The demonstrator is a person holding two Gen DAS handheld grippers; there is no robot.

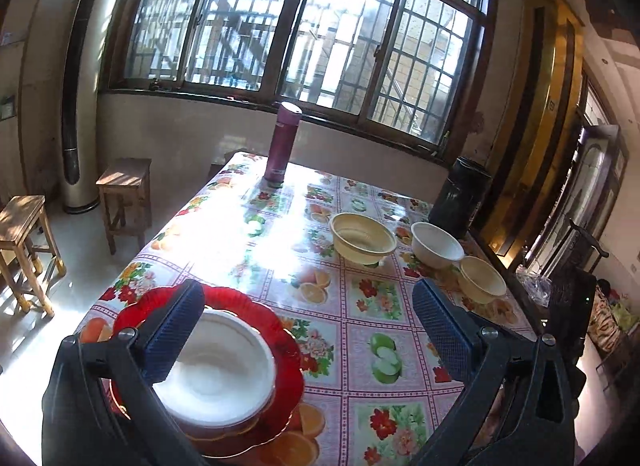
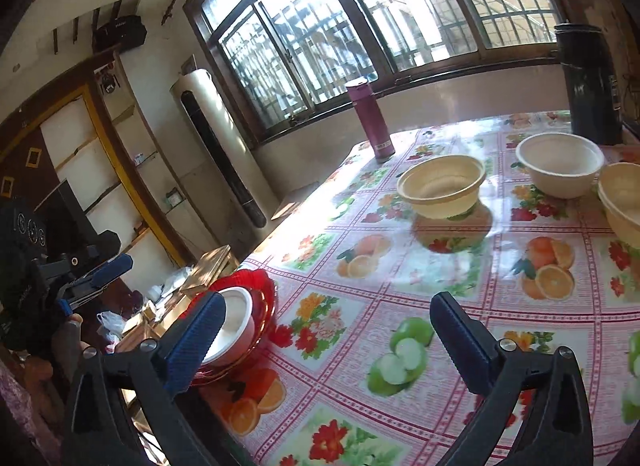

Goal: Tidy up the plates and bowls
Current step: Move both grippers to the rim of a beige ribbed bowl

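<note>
A white bowl (image 1: 216, 370) sits in a stack of red scalloped plates (image 1: 248, 306) at the near left corner of the table. My left gripper (image 1: 308, 330) hovers above it, open, with nothing between its blue pads (image 1: 176, 334). Farther right stand a beige bowl (image 1: 362, 238), a white bowl (image 1: 436, 244) and another beige bowl (image 1: 482, 278). My right gripper (image 2: 332, 338) is open and empty over the tablecloth, with the red plates (image 2: 260, 298) and white bowl (image 2: 236, 322) beside its left finger. Ahead of it are the beige bowl (image 2: 440, 185), white bowl (image 2: 560, 169) and second beige bowl (image 2: 624, 201). The left gripper (image 2: 94, 284) shows at the far left.
The table (image 1: 360, 346) has a fruit-and-flower cloth. A purple flask (image 1: 282, 141) stands at its far edge and a black cylinder (image 1: 464, 193) at the far right corner. Wooden stools (image 1: 124, 193) stand on the floor to the left, below a barred window.
</note>
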